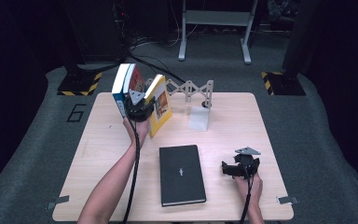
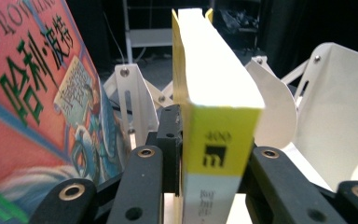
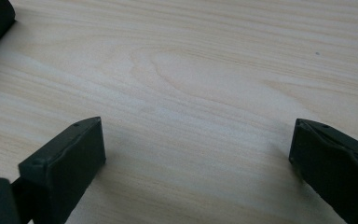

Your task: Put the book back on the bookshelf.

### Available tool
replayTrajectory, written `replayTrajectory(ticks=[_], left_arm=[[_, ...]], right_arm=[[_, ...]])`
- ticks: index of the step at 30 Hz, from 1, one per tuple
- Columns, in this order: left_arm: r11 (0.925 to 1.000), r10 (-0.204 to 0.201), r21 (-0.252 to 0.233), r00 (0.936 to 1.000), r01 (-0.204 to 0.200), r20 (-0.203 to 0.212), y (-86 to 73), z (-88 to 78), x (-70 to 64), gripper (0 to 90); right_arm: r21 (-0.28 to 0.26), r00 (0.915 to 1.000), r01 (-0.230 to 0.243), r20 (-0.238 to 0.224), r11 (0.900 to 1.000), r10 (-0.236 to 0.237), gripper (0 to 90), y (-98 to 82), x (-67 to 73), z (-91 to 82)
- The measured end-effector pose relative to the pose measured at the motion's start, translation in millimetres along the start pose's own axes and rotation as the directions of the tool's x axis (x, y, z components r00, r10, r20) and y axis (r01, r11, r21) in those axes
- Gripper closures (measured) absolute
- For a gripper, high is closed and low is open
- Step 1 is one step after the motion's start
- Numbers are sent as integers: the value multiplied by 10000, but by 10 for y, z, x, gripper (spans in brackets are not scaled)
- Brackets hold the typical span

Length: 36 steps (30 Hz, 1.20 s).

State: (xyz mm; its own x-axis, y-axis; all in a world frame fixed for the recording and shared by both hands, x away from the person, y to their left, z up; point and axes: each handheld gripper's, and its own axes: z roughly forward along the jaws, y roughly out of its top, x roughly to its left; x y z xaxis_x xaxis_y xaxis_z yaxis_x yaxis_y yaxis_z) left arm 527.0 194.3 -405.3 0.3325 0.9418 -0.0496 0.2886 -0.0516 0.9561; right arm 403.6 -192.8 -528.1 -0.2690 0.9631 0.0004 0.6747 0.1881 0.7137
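Presently the yellow book (image 2: 214, 140) is gripped by its spine edge between the closed jaws of the left gripper (image 1: 137, 108), at the far left part of the table (image 1: 242, 116); it stands upright but tilted, its long axis running away from the gripper toward the white expanding rack (image 1: 193, 91) just behind it; the coming move is judged to turn on the gap between it and the two upright books (image 1: 127, 84) immediately to its left; the left hand is plainly the nearer. The right gripper (image 1: 240, 169) rests wide open and empty, well apart, beside the black book (image 1: 182, 175) lying flat. A yellow cover, white lower spine and dark lettering are noted.
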Motion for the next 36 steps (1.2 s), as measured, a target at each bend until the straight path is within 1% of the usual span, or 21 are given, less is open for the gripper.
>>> replayTrajectory(ticks=[3, 4, 5, 7, 8, 9, 10, 12, 15, 16, 18, 20, 21, 23, 25, 27, 29, 30, 31, 35, 36], left_arm=[[9999, 37, 152, 9998, -40, 199, 14, -18, 20, 724], [9997, 139, 191, 9988, -148, 468, 37, -40, 20, 718], [9993, 250, 264, 9982, -265, 545, 48, -45, 11, 710], [9987, 337, 363, 9953, -371, 910, 88, -45, -16, 687], [9987, 337, 363, 9953, -371, 910, 88, -45, -16, 673], [9967, 504, 575, 9924, -571, 1121, 147, -26, -40, 648], [9954, 621, 657, 9916, -698, 1131, 180, -15, -57, 629], [9934, 680, 834, 9900, -786, 1237, 221, 11, -63, 617], [9871, 690, 1339, 9880, -876, 1380, 283, 71, -60, 582], [9834, 754, 1537, 9875, -966, 1381, 306, 86, -58, 584], [9819, 814, 1580, 9863, -1040, 1433, 342, 91, -58, 591], [9745, 1136, 1775, 9841, -1371, 1365, 358, 98, -70, 610], [9716, 1095, 1938, 9839, -1360, 1413, 363, 106, -61, 622], [9742, 1033, 1860, 9855, -1275, 1344, 379, 102, -46, 650], [9760, 978, 1812, 9865, -1209, 1313, 419, 94, -44, 612], [9717, 1140, 1923, 9854, -1371, 1262, 461, 94, -40, 610], [9672, 1453, 1910, 9816, -1672, 1237, 477, 86, -44, 707], [9665, 1520, 1896, 9811, -1729, 1199, 478, 85, -44, 733], [9671, 1454, 1921, 9819, -1669, 1212, 478, 82, -38, 745], [9754, 1213, 1733, 9882, -1361, 933, 463, 82, -43, 758], [9791, 1098, 1621, 9900, -1231, 883, 466, 78, -40, 758]], right_arm=[[-6, 10000, 1, -7, 10000, -1, 29, 0, 0, -1], [-69, 10000, 0, -65, 10000, -1, 31, 1, 3, 3], [-69, 10000, 33, -80, 10000, -33, 31, 2, 2, 4], [-62, 10000, 41, -91, 10000, -41, 32, 2, 2, 4], [-102, 10000, -9, -54, 9999, 8, 32, 2, 6, 6], [-109, 10000, -38, -24, 9999, 38, 32, 3, 8, 8], [-124, 10000, -38, -49, 9999, 38, 31, 2, 6, 7], [-104, 10000, -37, -38, 9999, 36, 31, 3, 7, 7], [-122, 10000, -34, -41, 9999, 34, 31, 2, 6, 7], [-125, 10000, -38, -42, 9999, 38, 31, 2, 6, 7], [-134, 10000, -44, -24, 9999, 44, 31, 2, 7, 9], [-134, 10000, -47, -20, 9999, 47, 31, 2, 8, 9], [-101, 10000, -39, -21, 9999, 38, 31, 3, 7, 8], [-119, 10000, -40, -45, 9999, 40, 31, 2, 6, 7], [-124, 10000, -39, -47, 9999, 38, 31, 2, 6, 7], [-124, 10000, -41, -51, 9999, 40, 31, 2, 6, 7], [-122, 10000, -39, -48, 9999, 38, 32, 2, 6, 7], [-123, 10000, -45, -48, 9999, 44, 32, 2, 7, 7], [-125, 10000, -43, -52, 9999, 42, 32, 2, 6, 7], [-119, 10000, -36, -31, 9999, 35, 33, 2, 6, 8], [-97, 10000, -31, -54, 9999, 31, 33, 2, 5, 6]])
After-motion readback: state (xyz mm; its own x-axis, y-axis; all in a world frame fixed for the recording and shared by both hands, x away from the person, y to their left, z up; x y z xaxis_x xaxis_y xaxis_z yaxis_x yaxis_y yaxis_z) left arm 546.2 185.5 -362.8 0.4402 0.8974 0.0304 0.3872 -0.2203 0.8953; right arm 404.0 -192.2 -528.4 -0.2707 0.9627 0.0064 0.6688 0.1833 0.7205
